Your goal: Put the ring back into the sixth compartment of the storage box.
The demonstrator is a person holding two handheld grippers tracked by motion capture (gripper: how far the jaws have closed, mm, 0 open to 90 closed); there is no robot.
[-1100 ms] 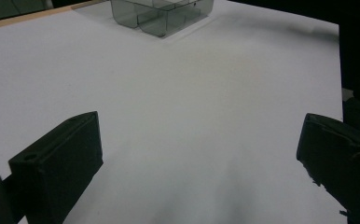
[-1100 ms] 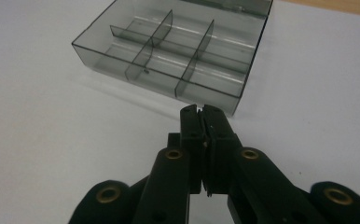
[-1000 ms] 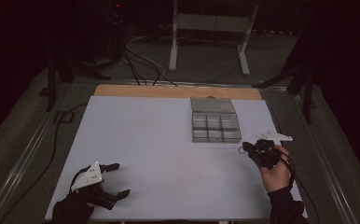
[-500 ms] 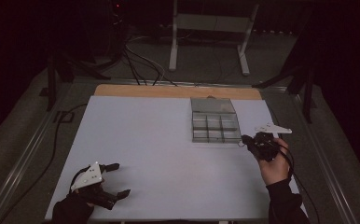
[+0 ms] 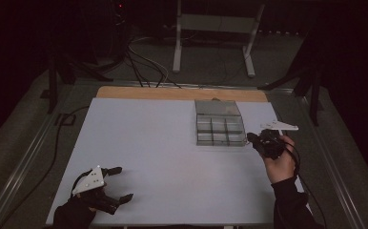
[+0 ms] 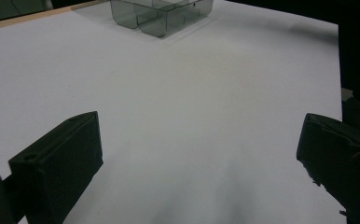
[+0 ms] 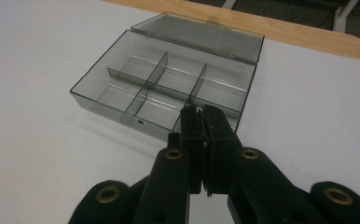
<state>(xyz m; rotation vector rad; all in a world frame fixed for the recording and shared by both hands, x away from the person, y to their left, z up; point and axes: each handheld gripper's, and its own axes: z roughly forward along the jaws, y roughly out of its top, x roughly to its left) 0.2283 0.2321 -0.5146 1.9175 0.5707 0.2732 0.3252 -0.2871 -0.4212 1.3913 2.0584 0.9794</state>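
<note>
Nearest the person, the left gripper [image 5: 113, 183] rests at the near left corner of the white table [image 5: 153, 143], its jaws spread wide with nothing between them; the left gripper view shows bare tabletop between the two black pads, and against the earlier pictures this hand has not shifted. Farther out on the right side, the right gripper [image 5: 251, 137] has changed position: a second ago it sat lower and nearer the person, and it has since come up and forward so that its tip now lies just beside the near right corner of the compartment box [image 5: 219, 125]. Its jaws are pressed together, and the right gripper view shows no object pinched between the pads. The box, a clear smoked-plastic tray with six compartments, sits on the far right part of the table with its lid [image 7: 201, 35] folded open behind it; every visible compartment looks empty. Whether the tip touches the box wall cannot be told. In judgement, the approach is complete and the work on the box itself, perhaps closing the lid or nudging the tray, has not begun.
</note>
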